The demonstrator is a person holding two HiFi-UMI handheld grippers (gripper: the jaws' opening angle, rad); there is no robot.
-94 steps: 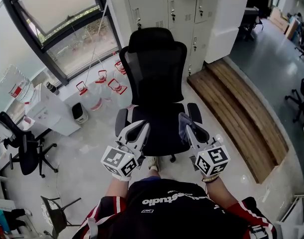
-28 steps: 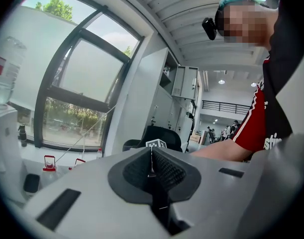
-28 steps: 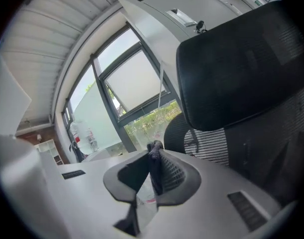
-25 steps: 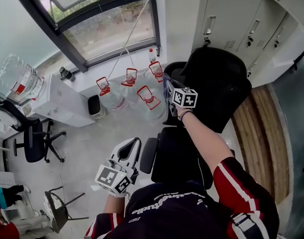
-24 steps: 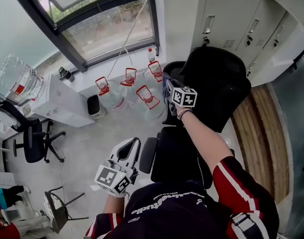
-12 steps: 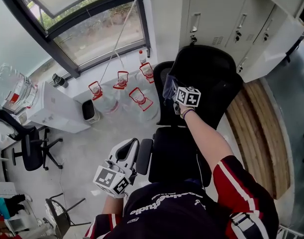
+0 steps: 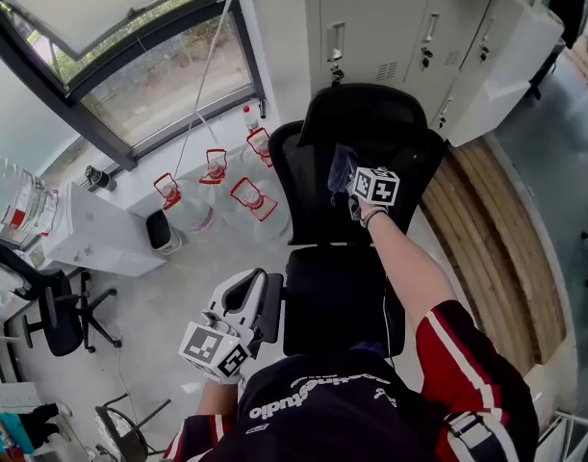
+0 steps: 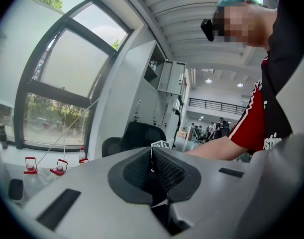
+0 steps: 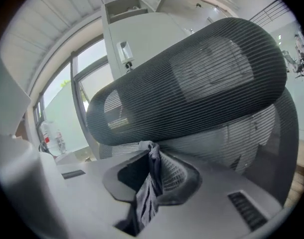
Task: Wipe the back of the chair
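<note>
A black mesh office chair stands in front of me; in the head view its backrest point(image 7: 313, 191) rises above the seat point(image 7: 337, 301), with the headrest point(image 7: 370, 114) on top. My right gripper point(image 7: 347, 174) is shut on a grey-blue cloth point(image 7: 341, 166) and presses it on the upper backrest, just under the headrest. In the right gripper view the cloth point(image 9: 151, 180) hangs between the shut fingers, with the headrest mesh point(image 9: 191, 78) close above. My left gripper point(image 7: 247, 282) is low by the left armrest, shut and holding nothing; its pads point(image 8: 166, 171) meet.
Several water jugs with red handles point(image 7: 247, 197) stand on the floor left of the chair, below a big window point(image 7: 130, 75). Grey lockers point(image 7: 390, 27) are behind the chair. A wooden step point(image 7: 505, 248) runs along the right. A white cabinet point(image 7: 87, 234) is at the left.
My right gripper has carried the cloth from the backrest's left edge toward its middle. My left gripper has stayed low beside the armrest.
</note>
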